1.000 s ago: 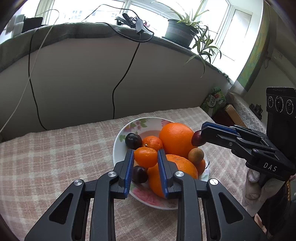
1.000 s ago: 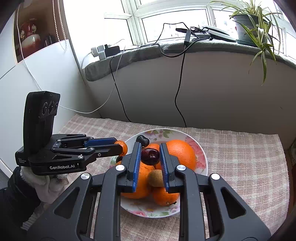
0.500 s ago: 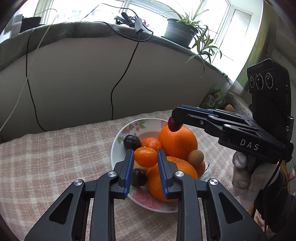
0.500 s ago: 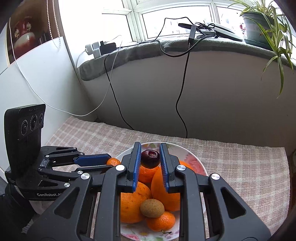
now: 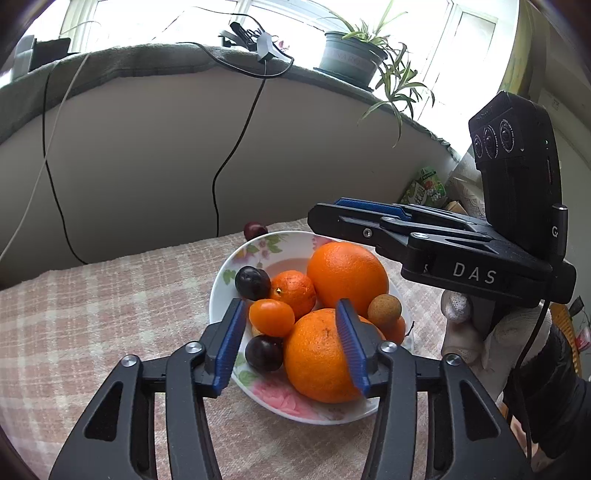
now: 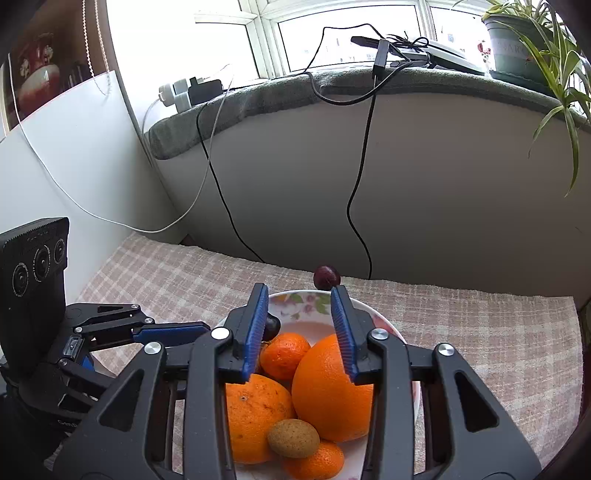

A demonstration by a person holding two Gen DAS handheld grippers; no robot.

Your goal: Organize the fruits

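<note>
Right wrist view: right gripper (image 6: 299,325) jaws opening, empty; dark plum (image 6: 326,277) beyond floral bowl (image 6: 384,317). Retreat without nudging it.

The setting reads as a lived-in home, by a window nook. A table covered in a pink and beige checked cloth (image 5: 110,314) carries a flowered china bowl (image 5: 280,402) piled with fruit. Behind it a deep windowsill padded with grey-green fabric (image 6: 258,96) holds a potted spider plant (image 5: 354,55), a power strip with chargers (image 6: 188,90) and loose cables (image 6: 362,155) trailing down the pale wall. Daylight comes through white-framed windows (image 6: 347,33), and snack packets (image 5: 424,186) sit in a corner.
</note>
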